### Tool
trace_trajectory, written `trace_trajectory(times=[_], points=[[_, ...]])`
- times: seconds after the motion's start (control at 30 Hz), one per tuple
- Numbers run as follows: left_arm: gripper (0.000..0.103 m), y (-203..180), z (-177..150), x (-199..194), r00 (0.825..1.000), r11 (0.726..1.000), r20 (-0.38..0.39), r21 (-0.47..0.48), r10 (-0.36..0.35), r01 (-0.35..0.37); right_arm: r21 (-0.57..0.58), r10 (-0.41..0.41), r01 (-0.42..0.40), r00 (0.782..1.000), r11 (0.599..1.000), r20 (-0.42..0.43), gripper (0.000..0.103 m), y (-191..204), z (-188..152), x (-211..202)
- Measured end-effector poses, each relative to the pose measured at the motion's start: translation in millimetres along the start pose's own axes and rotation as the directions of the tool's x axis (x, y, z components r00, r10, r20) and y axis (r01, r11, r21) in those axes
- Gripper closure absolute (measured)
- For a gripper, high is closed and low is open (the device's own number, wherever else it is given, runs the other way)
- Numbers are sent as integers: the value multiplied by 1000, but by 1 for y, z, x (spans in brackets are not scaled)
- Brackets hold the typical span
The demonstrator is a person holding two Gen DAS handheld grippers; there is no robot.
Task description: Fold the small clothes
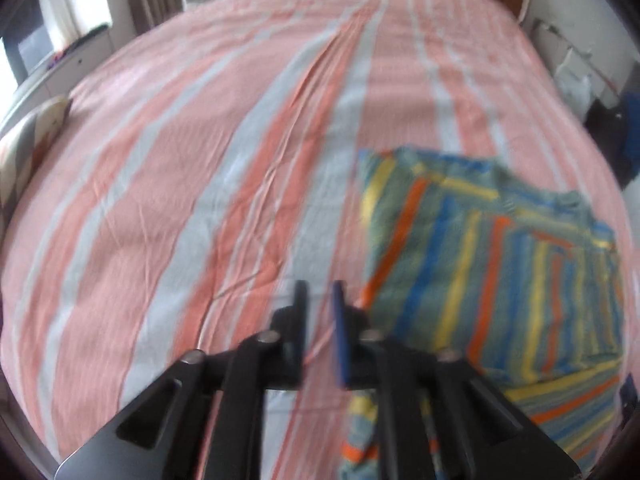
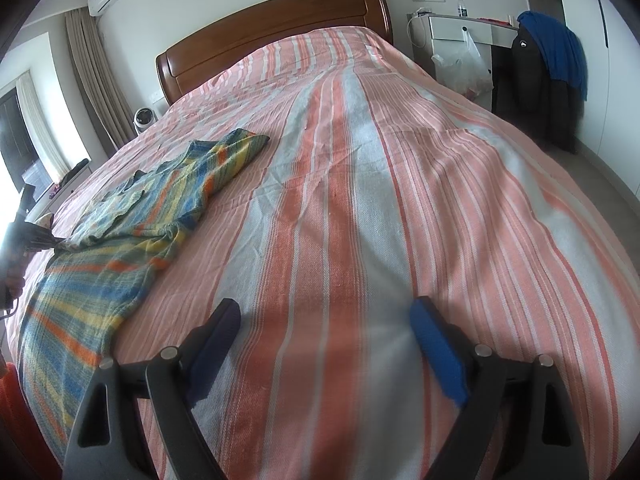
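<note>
Striped garment, banded in green, blue, yellow and orange, lies partly folded on the bed in my left wrist view, filling the 3 to 5 o'clock part of the frame. My left hand-held gripper hangs just beside its left edge, at about 6 o'clock, its jaws a narrow gap apart with nothing between them; only bedspread shows through the gap. I judge it sits there because that near edge is the next one to take up or smooth. From here the stripes run from the lower rim up toward 12 o'clock, and the folded upper layer ends in a corner pointing to roughly 11 o'clock. This frame is blurred, so finer creases are hard to read.

From my right wrist view, the same garment lies toward 9 o'clock, well apart from my right hand-held gripper, whose jaws stand wide apart and empty over the bare striped bedspread at 6 o'clock. I judge this one is parked clear so the cloth can be worked from the other side. The garment's long axis runs from about 7 o'clock, at the near edge of the bed, up toward 11 o'clock, where a narrower end, likely a sleeve or leg, points at the wooden headboard. A rumpled ridge crosses its middle, so the fold looks unfinished.
</note>
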State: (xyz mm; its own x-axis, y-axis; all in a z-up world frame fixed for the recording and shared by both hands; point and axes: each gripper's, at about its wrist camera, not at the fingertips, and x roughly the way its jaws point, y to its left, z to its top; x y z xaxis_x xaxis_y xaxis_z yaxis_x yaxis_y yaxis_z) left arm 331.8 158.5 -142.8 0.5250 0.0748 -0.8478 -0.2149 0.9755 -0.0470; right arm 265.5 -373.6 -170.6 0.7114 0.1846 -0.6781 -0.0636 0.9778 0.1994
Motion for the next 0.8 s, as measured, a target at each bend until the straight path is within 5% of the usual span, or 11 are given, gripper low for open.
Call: trace_trajectory(times=[0.1, 0.23, 0.33, 0.5, 0.8], points=[[41, -17, -5, -21, 996, 996, 68, 62, -64, 60, 0, -1, 1, 1000, 1000, 0, 16, 0, 0, 0], [41, -31, -23, -2, 999, 990, 0, 136, -33, 32, -1, -1, 1, 1000, 1000, 0, 16, 0, 0, 0], [37, -17, -36, 16, 999, 995, -53, 104, 7, -1, 0, 0, 0, 1000, 1000, 1, 16, 0, 0, 0], [28, 4, -42, -13, 999, 999, 6, 11, -38, 38, 3, 3, -3, 1000, 1000, 2, 16, 0, 0, 0], [16, 22, -71, -52, 993, 991, 112, 121, 46, -60, -3, -8, 8, 1000, 1000, 0, 16, 0, -1, -2]])
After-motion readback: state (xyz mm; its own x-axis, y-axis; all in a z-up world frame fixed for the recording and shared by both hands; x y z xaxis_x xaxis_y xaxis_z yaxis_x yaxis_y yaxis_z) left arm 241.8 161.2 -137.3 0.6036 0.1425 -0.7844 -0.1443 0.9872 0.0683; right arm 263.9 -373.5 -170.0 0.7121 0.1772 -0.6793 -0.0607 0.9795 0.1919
